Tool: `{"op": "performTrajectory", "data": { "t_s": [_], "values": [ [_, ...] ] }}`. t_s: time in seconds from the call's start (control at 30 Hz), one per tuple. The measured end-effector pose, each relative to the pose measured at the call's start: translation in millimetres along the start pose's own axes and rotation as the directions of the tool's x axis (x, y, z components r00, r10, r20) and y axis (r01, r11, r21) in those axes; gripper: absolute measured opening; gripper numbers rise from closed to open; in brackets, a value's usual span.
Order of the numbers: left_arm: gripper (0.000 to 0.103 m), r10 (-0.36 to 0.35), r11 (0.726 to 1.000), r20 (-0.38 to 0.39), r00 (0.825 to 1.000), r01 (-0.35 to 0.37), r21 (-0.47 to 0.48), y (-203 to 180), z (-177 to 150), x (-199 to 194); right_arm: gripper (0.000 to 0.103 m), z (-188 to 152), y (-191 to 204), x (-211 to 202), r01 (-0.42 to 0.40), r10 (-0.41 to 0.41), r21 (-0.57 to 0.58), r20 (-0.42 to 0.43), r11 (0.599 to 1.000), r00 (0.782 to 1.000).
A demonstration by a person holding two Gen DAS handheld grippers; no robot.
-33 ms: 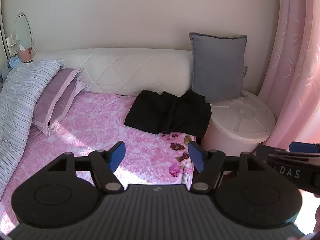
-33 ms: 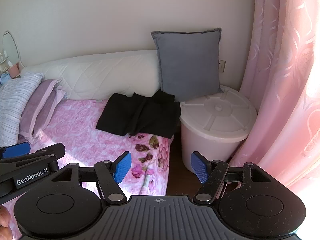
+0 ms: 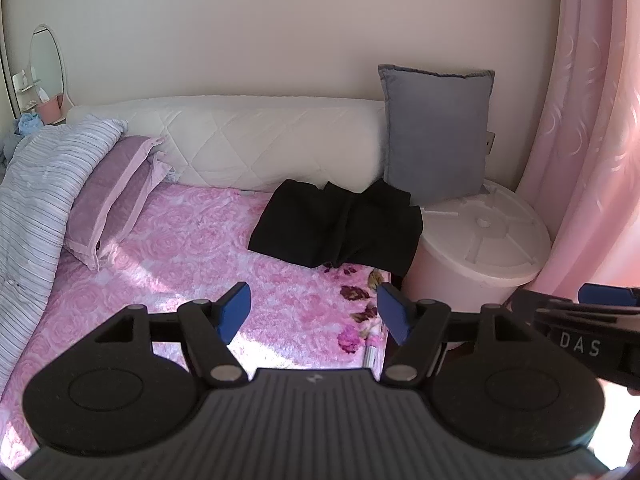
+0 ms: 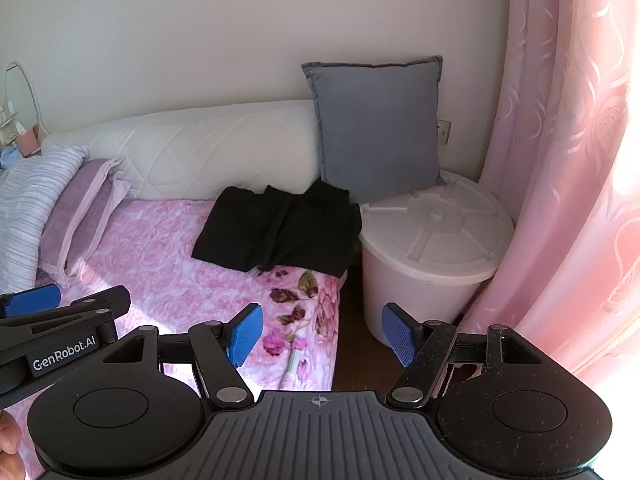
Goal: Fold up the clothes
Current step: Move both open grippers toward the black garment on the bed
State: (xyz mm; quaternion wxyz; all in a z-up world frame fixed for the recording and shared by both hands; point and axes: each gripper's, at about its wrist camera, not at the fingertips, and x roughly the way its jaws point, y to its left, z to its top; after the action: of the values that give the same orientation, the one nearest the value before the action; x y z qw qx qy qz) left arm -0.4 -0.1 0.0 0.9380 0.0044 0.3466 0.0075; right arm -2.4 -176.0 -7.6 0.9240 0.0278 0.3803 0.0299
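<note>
Both tools, left tool (image 3: 314, 312) and right tool (image 4: 322, 334), are held spread and empty. Ahead, well apart, the black garment (image 4: 276, 232) is seen on the bed (image 4: 168, 264), lying crosswise, nearer the right.

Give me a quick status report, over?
Both sets of jaws open, empty. Black garment on the bed, untouched, by the grey cushion. Nothing blocking.
</note>
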Motion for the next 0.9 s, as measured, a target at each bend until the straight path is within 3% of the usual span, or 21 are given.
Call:
{"op": "performTrajectory", "data": {
  "t_s": [0.3, 0.9],
  "values": [
    [0.067, -0.003, 1.0, 0.009, 1.0, 0.003, -0.005, 2, -18, 7, 0.069, 2, 2, -1, 0.002, -0.002, -0.002, 0.0, 1.0, 1.0],
    [0.067, -0.017, 1.0, -0.014, 1.0, 0.017, -0.018, 20, -12, 15, 0.069, 1, 12, 5, 0.021, -0.021, -0.024, -0.025, 0.999, 0.999]
  ]
}}
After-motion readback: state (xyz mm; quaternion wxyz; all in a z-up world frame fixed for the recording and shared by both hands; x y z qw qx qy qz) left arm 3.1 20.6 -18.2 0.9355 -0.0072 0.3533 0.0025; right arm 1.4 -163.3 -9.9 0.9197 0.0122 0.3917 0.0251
